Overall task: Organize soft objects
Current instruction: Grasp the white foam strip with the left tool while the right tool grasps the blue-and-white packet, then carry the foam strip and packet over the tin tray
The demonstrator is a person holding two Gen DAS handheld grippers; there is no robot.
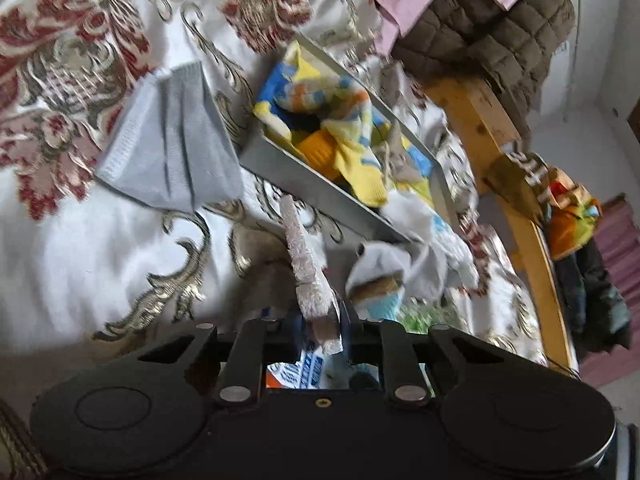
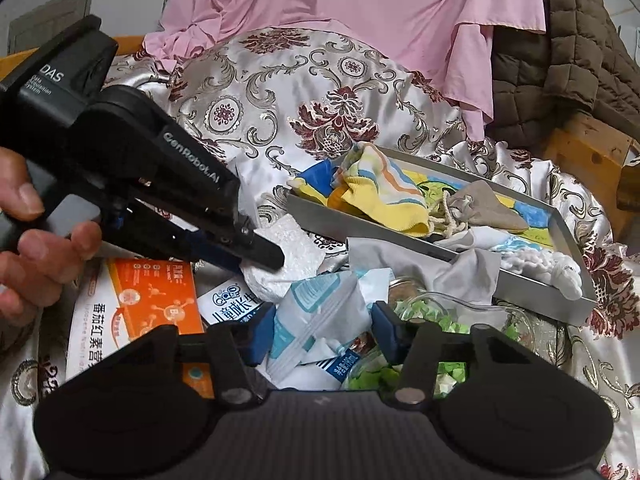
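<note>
Left gripper (image 1: 320, 320): nearest to us in the left wrist view, its jaws stand narrow, pinched on a white, nubbly foam-like sheet (image 1: 306, 276) that rises upright from between them; the right wrist view shows the same tool (image 2: 264, 252) with its tips on that sheet (image 2: 288, 248).
Right gripper (image 2: 316, 332): its blue pads (image 2: 260, 336) stand about half apart with a crumpled white-and-blue plastic wrapper (image 2: 316, 320) between them; we cannot tell whether they press on it.
Loose pile: just beyond, we see an orange-and-white printed carton (image 2: 148, 312), a clear bag of green bits (image 2: 432, 320) and a soft grey cloth (image 2: 460, 268) draped over the tray's near wall.
Tray: a shallow grey rectangular tray (image 2: 560, 304) lies on the silver floral bedspread (image 2: 280, 92), further back.
Done so far: we judge the sorting partly done, since yellow striped knit socks (image 2: 380, 196), a small beige drawstring pouch (image 2: 484, 204) and a white fluffy piece (image 2: 552, 264) already lie in the tray.
Left to do: the held sheet and a pale grey pleated face mask (image 1: 172, 140) beside the tray are not yet in.
Far: pink draped fabric (image 2: 360, 20) and a brown quilted jacket (image 2: 580, 52).
</note>
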